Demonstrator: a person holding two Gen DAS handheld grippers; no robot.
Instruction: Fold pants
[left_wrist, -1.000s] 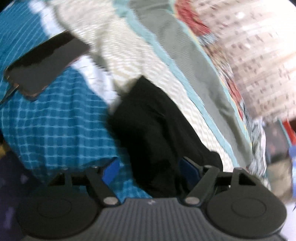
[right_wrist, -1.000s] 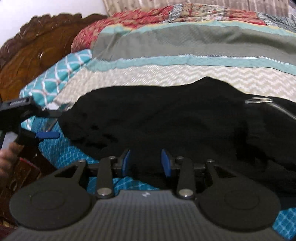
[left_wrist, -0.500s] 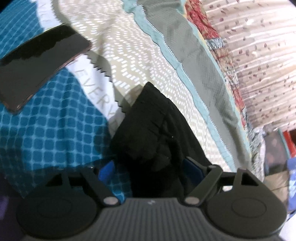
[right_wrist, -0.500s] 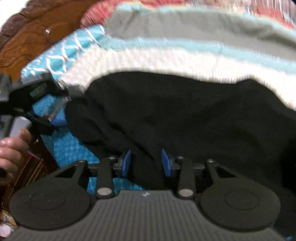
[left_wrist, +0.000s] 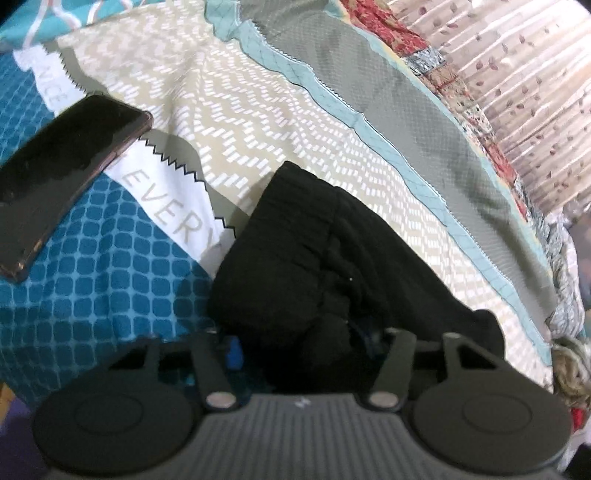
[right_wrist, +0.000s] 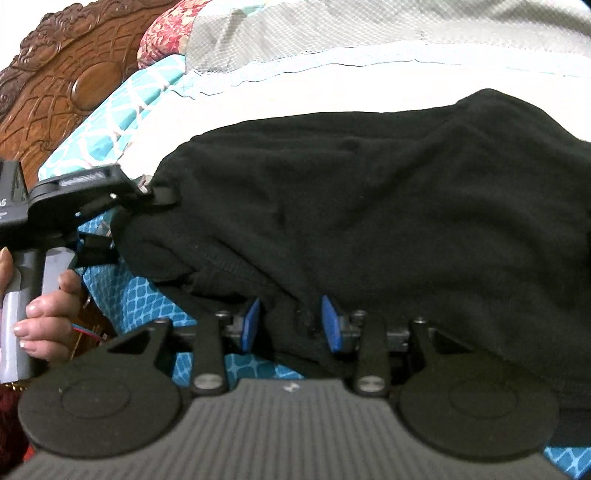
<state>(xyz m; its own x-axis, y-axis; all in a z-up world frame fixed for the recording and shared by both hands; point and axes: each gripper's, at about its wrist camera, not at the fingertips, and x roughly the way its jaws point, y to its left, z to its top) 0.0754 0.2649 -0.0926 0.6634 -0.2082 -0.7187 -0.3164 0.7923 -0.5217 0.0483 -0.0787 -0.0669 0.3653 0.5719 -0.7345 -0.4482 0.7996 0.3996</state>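
Here the black pants (right_wrist: 388, 206) are spread on the patterned bedspread (left_wrist: 258, 122). A bunched edge is pinched by the right gripper (right_wrist: 291, 325); the left gripper (left_wrist: 306, 347), jaws just closing, is clamped on the other end.

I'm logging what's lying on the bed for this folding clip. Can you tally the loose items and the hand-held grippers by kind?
Black pants: 1
Black phone: 1
Hand-held grippers: 2, the left hand-held gripper and the right hand-held gripper
Total: 4
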